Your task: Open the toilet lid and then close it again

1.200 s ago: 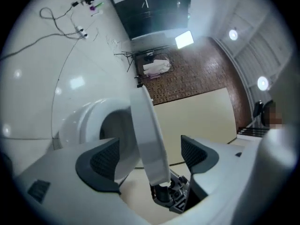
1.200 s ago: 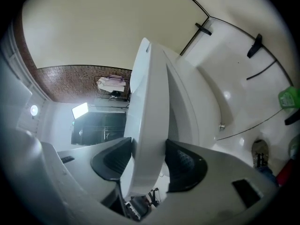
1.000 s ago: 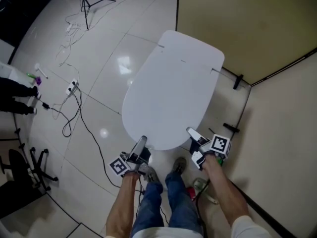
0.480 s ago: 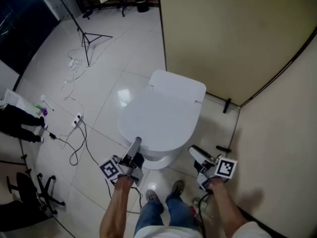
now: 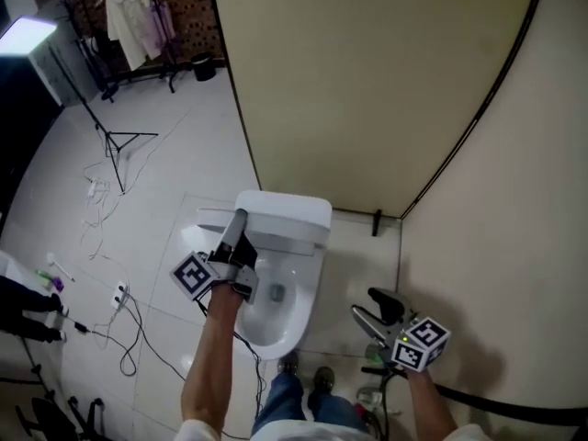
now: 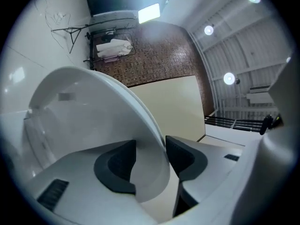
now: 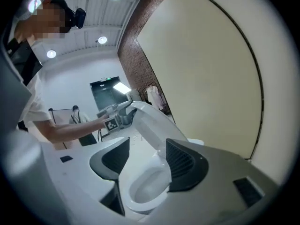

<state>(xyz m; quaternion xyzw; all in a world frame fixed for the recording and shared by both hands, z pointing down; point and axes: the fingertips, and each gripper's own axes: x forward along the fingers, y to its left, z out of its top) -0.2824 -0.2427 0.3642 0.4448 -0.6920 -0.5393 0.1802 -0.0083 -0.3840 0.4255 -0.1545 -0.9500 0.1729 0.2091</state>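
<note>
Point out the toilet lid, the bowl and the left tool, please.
White curved toilet lid [image 7: 149, 125]: right gripper view, middle of raised panel.
White oval toilet bowl [image 5: 285, 312]: head view, inner basin.
Left tool [image 6: 150, 159]: left gripper view, between its tips.

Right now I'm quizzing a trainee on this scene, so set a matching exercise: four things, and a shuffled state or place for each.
1 toilet lid
2 left tongs
3 right tongs
4 bowl

A open, empty
B uncovered
C raised
D clamped on the lid's edge

Pairs: 1-C, 2-D, 3-A, 4-B. Both tongs have just been opening slightly: lid between the left ones, nothing between the right.
</note>
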